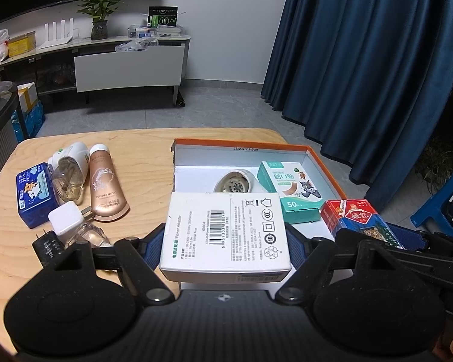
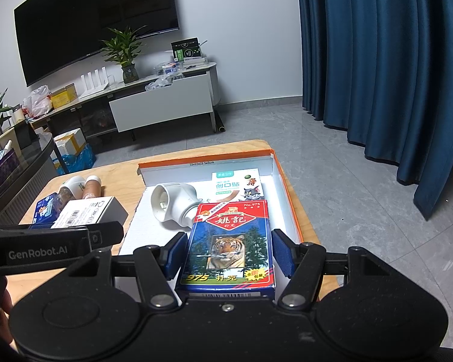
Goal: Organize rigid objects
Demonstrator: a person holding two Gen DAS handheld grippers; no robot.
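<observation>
**Ana:** While both hands hold still, what surrounds them?

**Ben:** A pale wood worktop [image 1: 111, 150] with rounded corners stands on grey floor tiles. Blue curtains [image 1: 377, 60] hang at the right. Against the far white wall runs a low cabinet [image 1: 130, 66] with a plant [image 1: 99, 9] on it, below a dark screen [image 2: 96, 15].

**Ana:** What lies on the worktop?

**Ben:** An open tray [image 1: 323, 163] with orange walls and a white inside sits on the right half. It holds a plaster box [image 1: 293, 190] and a round white device [image 2: 175, 205]. On the left half lie a hand cream tube [image 1: 104, 184], a blue tissue pack [image 1: 36, 196], small bottles and a white plug [image 1: 65, 217].

**Ana:** And the grippers?

**Ben:** The left gripper [image 1: 226, 241] has its fingers closed on a white adapter box [image 1: 226, 232], held flat over the tray's near left corner, barcode side up, long axis running away from the camera. The right gripper [image 2: 226, 253] has its fingers closed on a card box [image 2: 229, 241] with a tiger picture, held over the tray's near part, face up, long axis pointing away toward the plaster box.
</observation>
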